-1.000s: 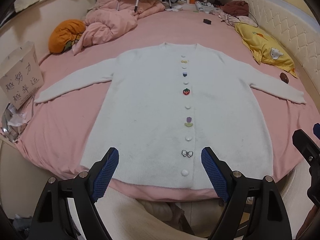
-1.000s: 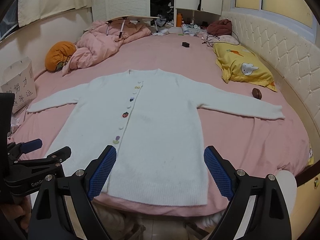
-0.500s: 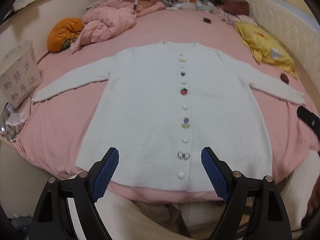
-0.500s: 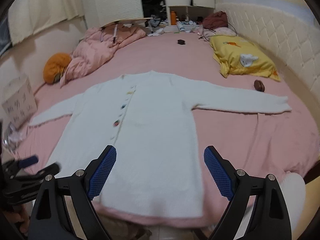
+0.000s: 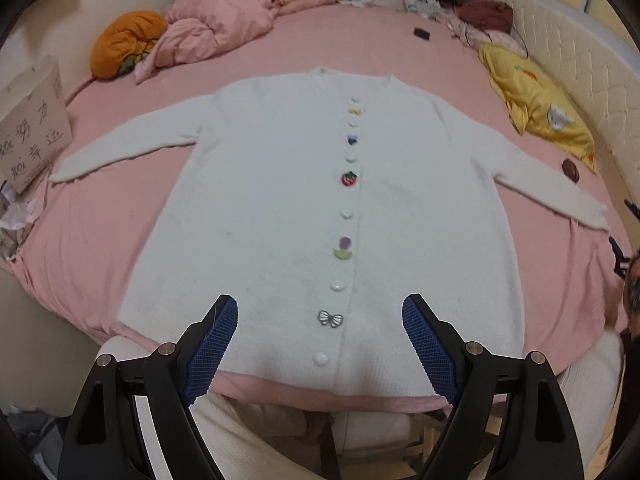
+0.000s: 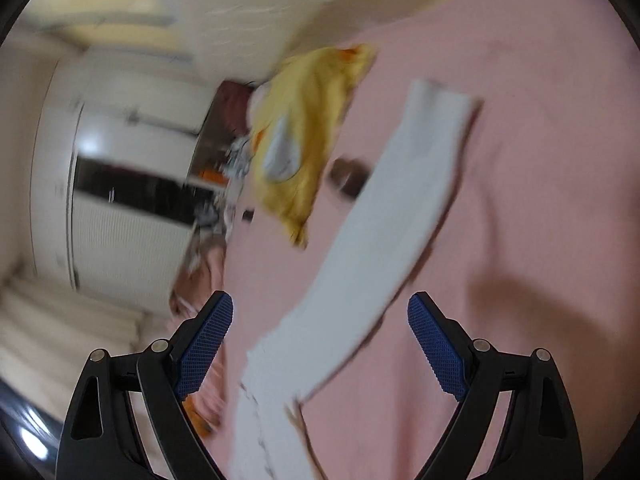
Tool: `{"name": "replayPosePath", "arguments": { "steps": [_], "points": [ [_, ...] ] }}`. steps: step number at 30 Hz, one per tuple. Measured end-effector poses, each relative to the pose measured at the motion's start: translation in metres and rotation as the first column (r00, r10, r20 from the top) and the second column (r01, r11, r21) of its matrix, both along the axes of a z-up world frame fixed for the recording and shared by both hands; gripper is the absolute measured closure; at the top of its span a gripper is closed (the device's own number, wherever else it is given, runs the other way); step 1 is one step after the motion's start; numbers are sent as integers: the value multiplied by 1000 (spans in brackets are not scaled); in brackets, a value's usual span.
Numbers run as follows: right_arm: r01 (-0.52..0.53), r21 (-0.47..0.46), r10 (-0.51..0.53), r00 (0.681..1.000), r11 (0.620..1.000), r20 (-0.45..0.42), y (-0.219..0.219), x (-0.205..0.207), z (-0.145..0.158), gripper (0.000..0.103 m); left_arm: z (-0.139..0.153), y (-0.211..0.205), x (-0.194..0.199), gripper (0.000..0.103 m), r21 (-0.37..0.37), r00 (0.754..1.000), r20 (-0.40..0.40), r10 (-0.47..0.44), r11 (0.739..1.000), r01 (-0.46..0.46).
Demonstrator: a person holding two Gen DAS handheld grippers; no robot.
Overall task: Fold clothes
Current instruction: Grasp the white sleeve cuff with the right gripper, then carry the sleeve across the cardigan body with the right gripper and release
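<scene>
A white cardigan (image 5: 280,200) lies flat and buttoned on the pink bed (image 5: 100,220), sleeves spread out to both sides. Small decorated buttons run down its front. My left gripper (image 5: 320,332) is open and empty, hovering just above the cardigan's hem at the near bed edge. My right gripper (image 6: 320,332) is open and empty; its view is rolled sideways and blurred, and it looks along the cardigan's right sleeve (image 6: 384,232), with the cuff at the far end. The right gripper shows as a dark edge at the far right of the left wrist view (image 5: 624,252).
A yellow pillow (image 5: 536,108) and a small brown object (image 5: 570,170) lie by the right sleeve. A crumpled pink quilt (image 5: 224,28) and an orange cushion (image 5: 124,42) lie at the back left. A cardboard box (image 5: 34,128) stands left of the bed. The padded headboard (image 5: 580,60) runs along the right.
My right gripper has swung far to the right and rolled sideways, now facing the right sleeve. My left gripper has moved slightly forward over the hem.
</scene>
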State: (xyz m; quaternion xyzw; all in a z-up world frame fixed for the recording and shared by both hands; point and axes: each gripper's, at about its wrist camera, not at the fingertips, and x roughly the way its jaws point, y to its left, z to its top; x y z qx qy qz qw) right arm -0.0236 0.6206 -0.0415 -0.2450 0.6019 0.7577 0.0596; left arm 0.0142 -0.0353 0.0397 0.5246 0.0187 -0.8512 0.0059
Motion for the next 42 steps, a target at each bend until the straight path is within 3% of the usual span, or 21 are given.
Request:
{"name": "replayPosePath", "arguments": {
  "steps": [4, 8, 18, 21, 22, 23, 25, 27, 29, 35, 40, 42],
  "points": [
    [1, -12, 0, 997, 1000, 77, 28, -24, -24, 14, 0, 19, -8, 19, -50, 999, 13, -32, 998, 32],
    [48, -28, -44, 992, 998, 122, 42, -39, -49, 14, 3, 32, -14, 19, -53, 999, 5, -46, 997, 46],
    [82, 43, -87, 988, 996, 124, 71, -87, -50, 17, -9, 51, -26, 19, -89, 995, 62, -76, 993, 82],
    [85, 78, -97, 981, 993, 166, 73, -85, -55, 58, -14, 51, -29, 19, -80, 995, 75, -69, 994, 75],
    [83, 95, -101, 973, 992, 206, 74, -80, -61, 86, -15, 51, -30, 19, -74, 995, 78, -68, 995, 74],
    [81, 97, -101, 971, 992, 218, 76, -76, -66, 95, -16, 51, -31, 19, -64, 994, 80, -70, 995, 75],
    [78, 52, -86, 981, 996, 173, 82, -68, -73, 96, -18, 51, -31, 19, -55, 994, 83, -78, 995, 83],
    [50, 101, -69, 977, 994, 200, 79, -69, -62, 96, -20, 50, -31, 19, -59, 994, 75, -78, 995, 83],
    [-13, 235, -48, 967, 972, 250, 66, -77, -39, 96, -21, 45, -31, 19, -49, 996, 57, -75, 996, 78],
    [-118, 398, 20, 970, 910, 242, 20, -97, 23, 96, -53, 11, -44, 19, -124, 997, 73, -14, 992, 23],
    [-203, 491, 116, 972, 847, 203, -42, -133, 88, 96, -88, -21, -44, 19, -3, 996, 88, 7, 1000, -7],
    [-235, 516, 155, 969, 824, 193, -73, -152, 113, 96, -104, -32, -44, 19, 88, 996, 91, 2, 996, -10]
  ]
}}
